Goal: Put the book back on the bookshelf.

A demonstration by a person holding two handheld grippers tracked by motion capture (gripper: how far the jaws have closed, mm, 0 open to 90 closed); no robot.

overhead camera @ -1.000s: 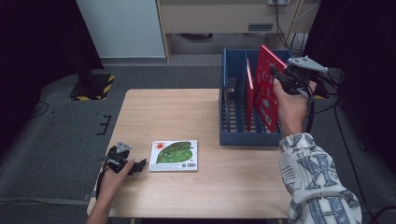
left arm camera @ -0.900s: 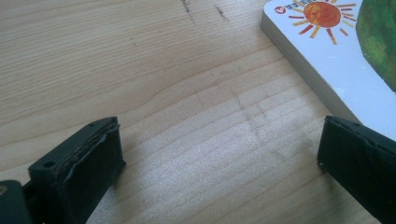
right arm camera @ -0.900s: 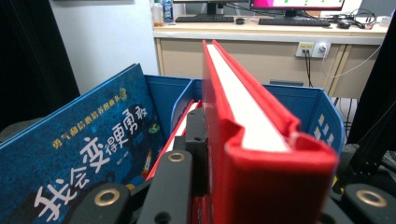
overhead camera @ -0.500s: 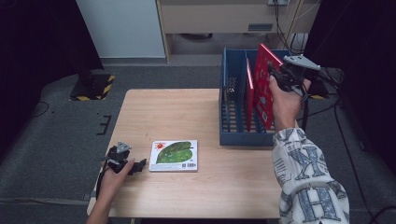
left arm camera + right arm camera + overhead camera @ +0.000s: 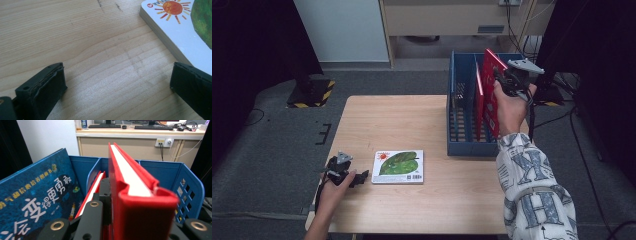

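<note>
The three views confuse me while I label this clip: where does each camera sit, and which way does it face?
High view: above the person's side, looking forward and down on the table; both forearms enter from below, left claw by the white book, right claw at the blue rack.
Left gripper view: on the left claw, facing the tabletop; open jaws, white book's corner.
Right gripper view: on the right claw, facing the rack; jaws clamp the red book.
Shared: high view shows both books.

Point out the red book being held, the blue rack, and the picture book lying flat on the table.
red book [image 5: 490,90], high view, on its cover.
blue rack [image 5: 472,148], high view, on its near wall.
picture book [image 5: 398,164], high view, on the green leaf on its cover.
</note>
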